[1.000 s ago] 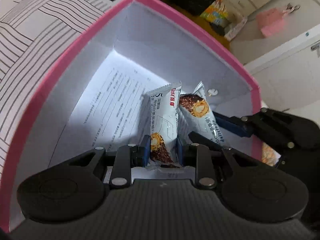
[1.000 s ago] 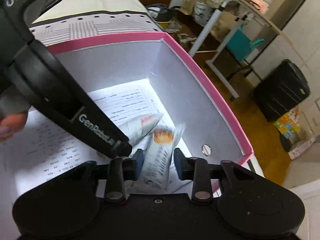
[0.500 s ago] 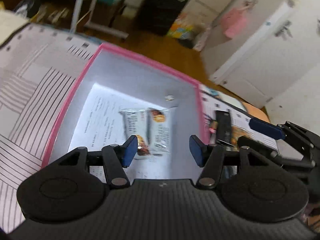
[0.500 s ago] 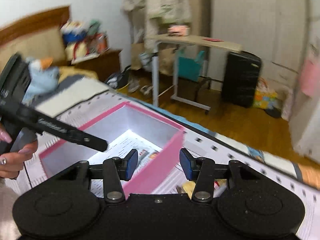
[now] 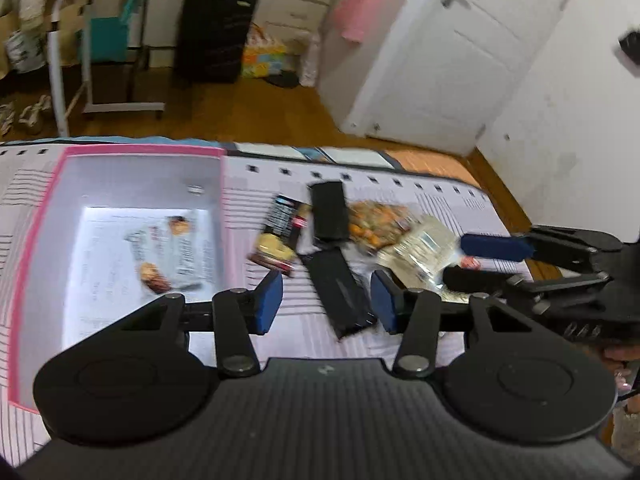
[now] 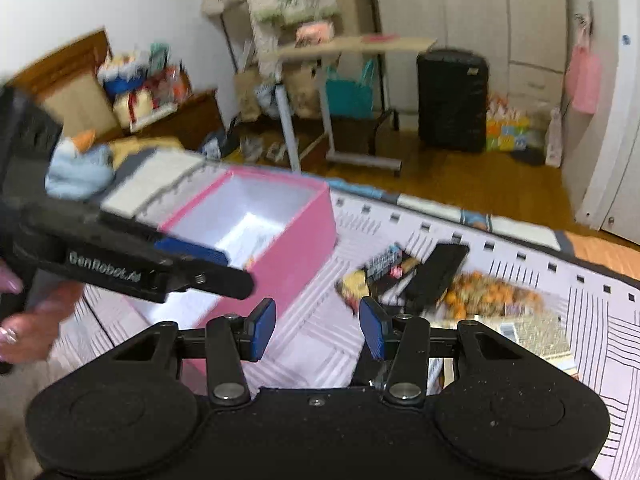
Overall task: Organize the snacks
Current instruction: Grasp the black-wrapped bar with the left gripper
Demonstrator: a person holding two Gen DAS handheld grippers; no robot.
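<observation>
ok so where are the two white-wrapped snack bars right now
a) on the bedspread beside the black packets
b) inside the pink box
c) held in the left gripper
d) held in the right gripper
b: the white-wrapped snack bars lie on the floor of the pink box, while the left gripper and the right gripper both hang open and hold nothing.

Motion-blurred snack wrappers (image 5: pixel 176 248), print unreadable
</observation>
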